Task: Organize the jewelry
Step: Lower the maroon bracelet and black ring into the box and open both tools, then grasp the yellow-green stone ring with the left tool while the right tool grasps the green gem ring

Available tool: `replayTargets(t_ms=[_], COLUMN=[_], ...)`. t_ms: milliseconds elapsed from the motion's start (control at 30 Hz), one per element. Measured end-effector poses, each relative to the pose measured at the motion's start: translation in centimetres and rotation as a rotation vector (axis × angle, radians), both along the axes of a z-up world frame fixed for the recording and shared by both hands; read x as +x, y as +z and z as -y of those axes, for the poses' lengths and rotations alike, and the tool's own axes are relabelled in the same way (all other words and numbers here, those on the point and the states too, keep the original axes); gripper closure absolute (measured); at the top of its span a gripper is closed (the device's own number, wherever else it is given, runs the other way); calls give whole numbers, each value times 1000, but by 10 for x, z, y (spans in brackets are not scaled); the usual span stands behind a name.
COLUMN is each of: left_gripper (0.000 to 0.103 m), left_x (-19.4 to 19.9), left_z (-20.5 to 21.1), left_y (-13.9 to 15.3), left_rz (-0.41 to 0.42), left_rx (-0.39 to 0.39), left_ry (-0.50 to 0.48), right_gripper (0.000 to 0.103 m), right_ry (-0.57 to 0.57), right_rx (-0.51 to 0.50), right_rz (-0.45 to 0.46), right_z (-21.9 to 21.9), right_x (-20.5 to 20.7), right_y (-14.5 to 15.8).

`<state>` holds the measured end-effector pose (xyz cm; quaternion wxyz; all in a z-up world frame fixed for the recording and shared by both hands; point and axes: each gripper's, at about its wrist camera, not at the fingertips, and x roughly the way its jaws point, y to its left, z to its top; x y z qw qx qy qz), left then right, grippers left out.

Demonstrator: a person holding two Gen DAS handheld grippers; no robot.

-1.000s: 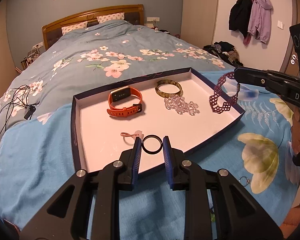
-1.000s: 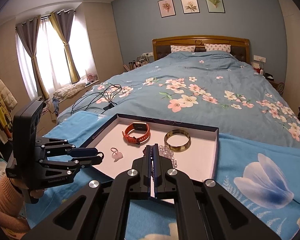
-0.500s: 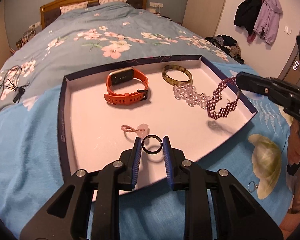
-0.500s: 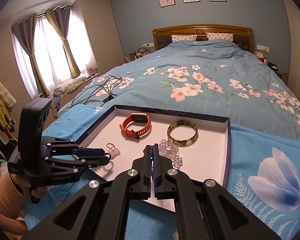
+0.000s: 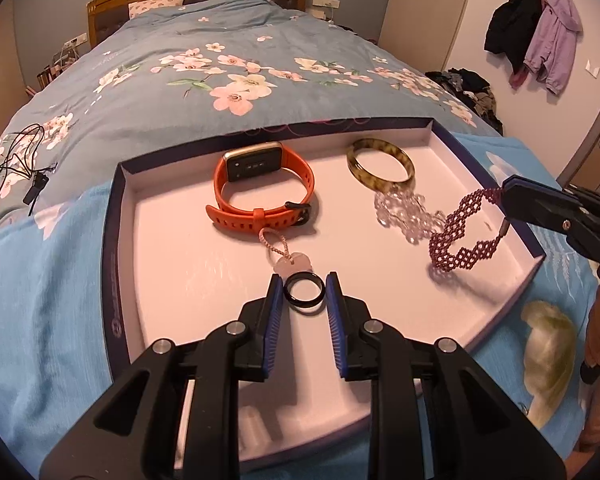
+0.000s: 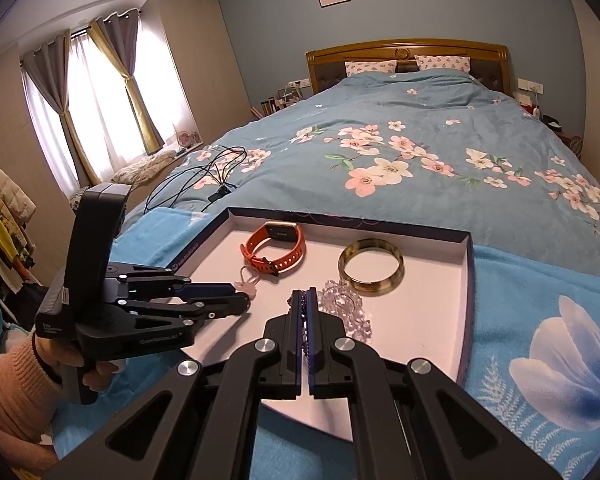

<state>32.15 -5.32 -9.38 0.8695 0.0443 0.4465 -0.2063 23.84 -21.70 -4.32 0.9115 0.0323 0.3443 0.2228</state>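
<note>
A shallow white tray with a dark blue rim [image 5: 112,240] [image 6: 469,264] lies on the bed. In it lie an orange smartwatch [image 5: 260,196] [image 6: 276,248], a tortoiseshell bangle [image 5: 380,164] [image 6: 371,266], a clear bead bracelet [image 5: 404,212] [image 6: 346,308] and a pink charm on a cord [image 5: 288,258] [image 6: 249,284]. My left gripper [image 5: 304,294] [image 6: 236,298] is shut on a black ring [image 5: 303,294] low over the tray's near part. My right gripper [image 6: 305,300] [image 5: 500,196] is shut on a dark red beaded bracelet [image 5: 460,236], which hangs over the tray's right side.
The tray rests on a light blue cloth [image 5: 40,300] over a blue floral duvet [image 5: 240,60]. Black cables [image 5: 8,176] [image 6: 204,176] lie on the bed to the left. Coats hang on the right wall [image 5: 536,40]. A small ring lies on the cloth at the right [image 5: 522,410].
Both grippers have moved forward over the tray and lower. The black ring now sits near the pink charm, and the red beaded bracelet hangs lower, inside the tray's right edge.
</note>
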Motion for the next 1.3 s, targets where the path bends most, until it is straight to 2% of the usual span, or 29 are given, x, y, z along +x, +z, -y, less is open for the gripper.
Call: replayTargets(t_ms=[367,500,767,933,1033,1300], left_gripper=[79,73,66,62,60,56], left_x=[-2,-15,-56,-92,-109,-150], left_z=[0,-4,-16,-28,-35,-40], left_y=[5,12,36,50,55,58], left_rz=[16,43,125,184,209,232], left_rx=[-9,-18,-37,-43,-50,-34], left_ry=[13,15,5,-5,-10,-30], right_gripper=[102,102,94,90,82,76], right_ry=[-75,-101,-136,-127,-106,-25], right_rx=[0,2,10,20,29,-17], right_rz=[-91,-94,-87,-49,-23,41], right_z=[13,18,25,26,27,15], right_x=[23,24,21,4,-13,-66], right_y=[-26,-27,-24,-11,-1,16])
